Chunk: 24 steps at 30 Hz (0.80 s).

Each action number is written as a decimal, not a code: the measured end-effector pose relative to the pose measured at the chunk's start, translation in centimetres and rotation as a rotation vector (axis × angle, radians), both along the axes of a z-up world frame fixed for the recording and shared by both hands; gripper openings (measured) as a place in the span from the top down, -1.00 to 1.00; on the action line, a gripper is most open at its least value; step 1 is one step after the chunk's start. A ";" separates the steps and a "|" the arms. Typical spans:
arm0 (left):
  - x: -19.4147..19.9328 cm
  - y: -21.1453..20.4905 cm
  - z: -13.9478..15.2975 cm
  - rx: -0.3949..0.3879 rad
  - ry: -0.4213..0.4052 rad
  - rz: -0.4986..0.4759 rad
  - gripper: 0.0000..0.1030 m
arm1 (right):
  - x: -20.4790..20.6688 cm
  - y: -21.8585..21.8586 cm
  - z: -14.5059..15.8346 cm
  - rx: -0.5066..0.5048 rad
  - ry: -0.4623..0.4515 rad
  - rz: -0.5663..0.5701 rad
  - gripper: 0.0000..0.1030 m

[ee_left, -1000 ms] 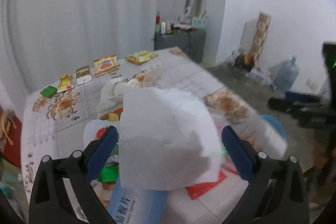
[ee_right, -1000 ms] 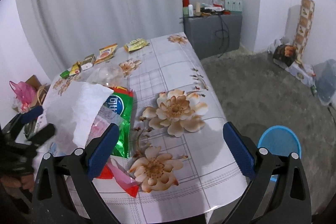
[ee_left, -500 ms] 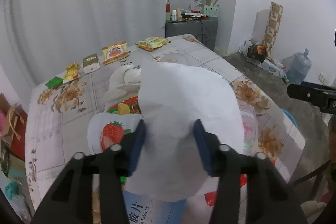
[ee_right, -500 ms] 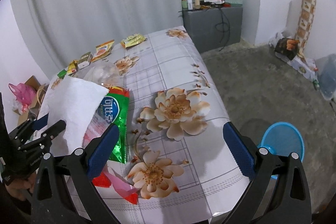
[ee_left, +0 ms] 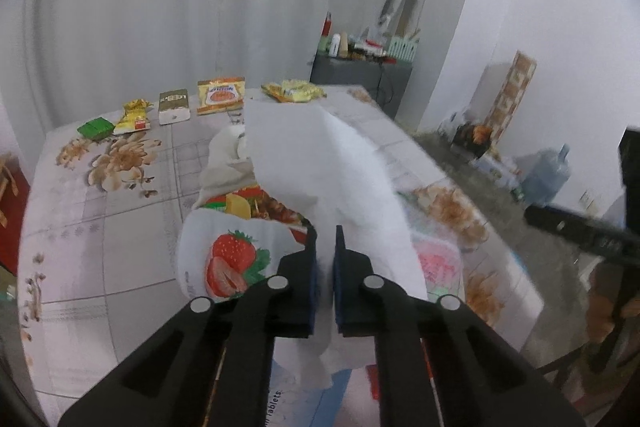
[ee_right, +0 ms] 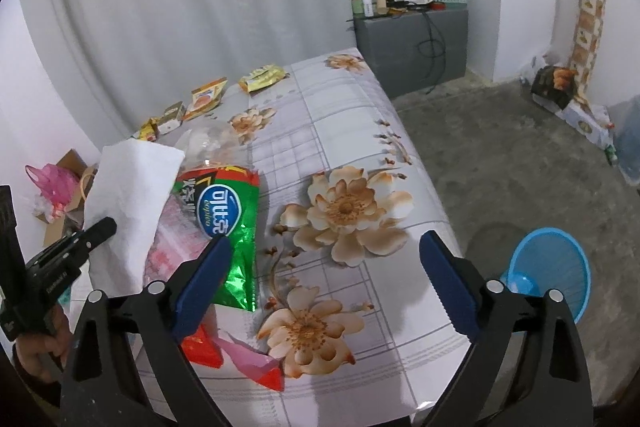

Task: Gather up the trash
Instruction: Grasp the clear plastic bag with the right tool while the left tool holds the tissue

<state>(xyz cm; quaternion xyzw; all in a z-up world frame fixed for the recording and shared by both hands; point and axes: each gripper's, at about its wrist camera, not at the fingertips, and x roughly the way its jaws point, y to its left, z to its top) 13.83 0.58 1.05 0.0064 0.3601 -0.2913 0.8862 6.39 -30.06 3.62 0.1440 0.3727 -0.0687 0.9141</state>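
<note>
You are clamping the left gripper [ee_left: 325, 241] on the tissue [ee_left: 340, 171]; right gripper [ee_right: 324, 259], jaws apart, closing on nothing; lift toward the blue bin [ee_right: 554, 269] beside the table [ee_right: 352, 131]

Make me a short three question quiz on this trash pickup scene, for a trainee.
1. True or false: the left hand-held gripper is shut on the white paper sheet.
2. Multiple choice: where is the blue basket? A on the table, B on the floor beside the table, C on the grey cabinet.
3. Fill in: the wrapper lying at the left fingertip of the right hand-held gripper is shiny ____ foil.

Key: 1 true. 2 B. 3 green.
</note>
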 end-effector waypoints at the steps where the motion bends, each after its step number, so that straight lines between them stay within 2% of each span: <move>1: 0.1 0.3 0.2 -0.023 0.002 0.002 0.90 | 0.0 0.1 0.0 0.008 -0.002 0.006 -0.68; 3: 0.3 1.3 0.8 -0.091 0.016 0.013 0.92 | 0.0 0.3 0.1 0.022 -0.007 0.019 -0.62; 8: 0.6 3.3 1.8 -0.206 0.030 0.046 0.93 | 0.1 1.3 0.0 0.062 -0.019 0.083 -0.49; 13: 0.9 5.3 2.4 -0.269 0.021 0.097 0.93 | 0.6 2.0 -0.6 0.161 0.001 0.142 -0.28; 15: 0.9 5.9 2.4 -0.276 0.016 0.113 0.93 | 0.8 1.9 -1.2 0.254 0.012 0.166 -0.24; 19: 0.7 7.0 2.6 -0.278 -0.010 0.139 0.93 | 1.9 1.4 -4.0 0.621 0.067 0.223 -0.21; 21: 0.6 7.4 2.7 -0.277 -0.022 0.148 0.93 | 2.6 1.4 -5.6 0.760 0.104 0.228 -0.14; 24: 0.4 8.0 3.1 -0.282 -0.047 0.158 0.93 | 3.4 1.8 -7.3 0.861 0.155 0.216 -0.10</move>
